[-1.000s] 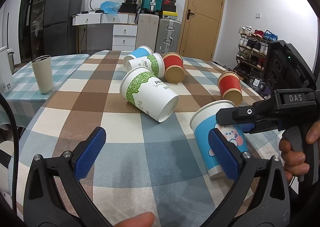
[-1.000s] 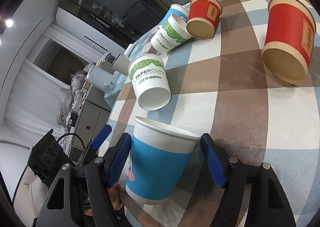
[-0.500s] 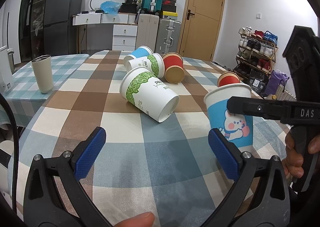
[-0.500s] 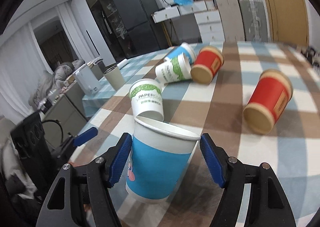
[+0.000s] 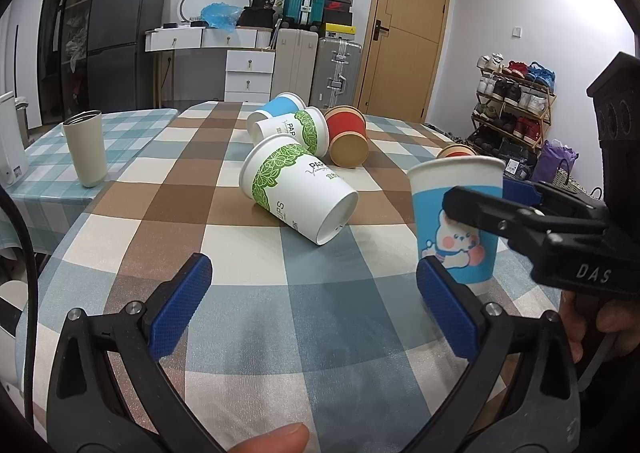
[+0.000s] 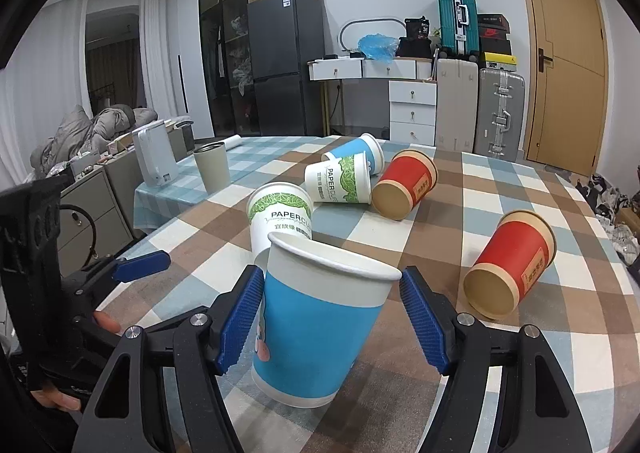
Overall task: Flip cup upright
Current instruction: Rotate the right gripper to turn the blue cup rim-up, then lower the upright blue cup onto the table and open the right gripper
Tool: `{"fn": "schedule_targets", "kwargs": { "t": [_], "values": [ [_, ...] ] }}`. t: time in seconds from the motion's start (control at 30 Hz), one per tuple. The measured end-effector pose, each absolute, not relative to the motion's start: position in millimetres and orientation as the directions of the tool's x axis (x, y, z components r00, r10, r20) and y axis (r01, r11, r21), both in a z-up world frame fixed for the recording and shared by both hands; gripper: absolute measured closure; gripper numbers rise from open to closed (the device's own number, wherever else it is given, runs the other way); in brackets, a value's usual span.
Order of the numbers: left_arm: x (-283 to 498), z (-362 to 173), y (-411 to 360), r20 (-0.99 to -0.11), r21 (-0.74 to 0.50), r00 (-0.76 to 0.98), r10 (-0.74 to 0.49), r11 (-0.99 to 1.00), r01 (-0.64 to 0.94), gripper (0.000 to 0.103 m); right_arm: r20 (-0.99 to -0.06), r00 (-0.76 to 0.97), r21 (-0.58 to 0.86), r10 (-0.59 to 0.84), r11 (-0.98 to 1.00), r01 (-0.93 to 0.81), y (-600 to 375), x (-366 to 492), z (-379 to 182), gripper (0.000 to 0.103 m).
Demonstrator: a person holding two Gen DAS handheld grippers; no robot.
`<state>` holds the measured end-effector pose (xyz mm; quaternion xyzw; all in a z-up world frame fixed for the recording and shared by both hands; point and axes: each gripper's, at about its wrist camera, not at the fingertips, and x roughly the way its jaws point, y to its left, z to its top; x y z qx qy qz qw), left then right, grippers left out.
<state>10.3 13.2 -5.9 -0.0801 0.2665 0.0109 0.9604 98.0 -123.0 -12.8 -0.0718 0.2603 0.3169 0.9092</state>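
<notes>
The right tool straddles the blue cup, mouth-up on the bench, pads seemingly not gripping it, likely releasing after righting it, while the left tool waits wide and empty

Near red cup mostly hidden behind blue cup — claw contact unclear

left tongs: black frame, blue ribbed pads, silver screws | right tongs: same, "DAS" marking
</notes>
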Motion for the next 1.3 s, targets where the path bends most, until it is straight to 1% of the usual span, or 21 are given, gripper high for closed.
{"fn": "schedule_targets", "kwargs": {
  "t": [0.4, 0.47, 0.5, 0.93, 1.3],
  "values": [
    [10.2, -6.3, 13.5, -0.513, -0.148, 0.858, -0.022, 0.987, -0.063, 0.001, -0.541, 0.646, 0.015, 0.538, 0.774, -0.633, -122.9, 90.3, -15.3, 0.031],
    [10.4, -6.8, 13.6, -0.512, -0.149, 0.858, -0.023, 0.987, -0.062, 0.001, -0.546, 0.633, 0.024, 0.548, 0.766, -0.643, -126.4, 86.4, -15.9, 0.033],
    [10.1, -6.4, 13.6, -0.512, -0.150, 0.859, -0.025, 0.987, -0.061, 0.001, -0.555, 0.625, 0.025, 0.548, 0.762, -0.647, -127.5, 85.2, -17.1, 0.038],
    [11.9, -5.3, 11.4, -0.509, -0.148, 0.861, -0.023, 0.987, -0.061, 0.001, -0.589, 0.576, 0.002, 0.567, 0.714, -0.700, -138.4, 60.0, -35.7, 0.043],
    [11.7, -5.5, 11.7, -0.507, -0.147, 0.861, -0.023, 0.987, -0.061, 0.001, -0.583, 0.596, -0.036, 0.551, 0.716, -0.697, -132.7, 56.9, -35.5, 0.043]
  ]
}}
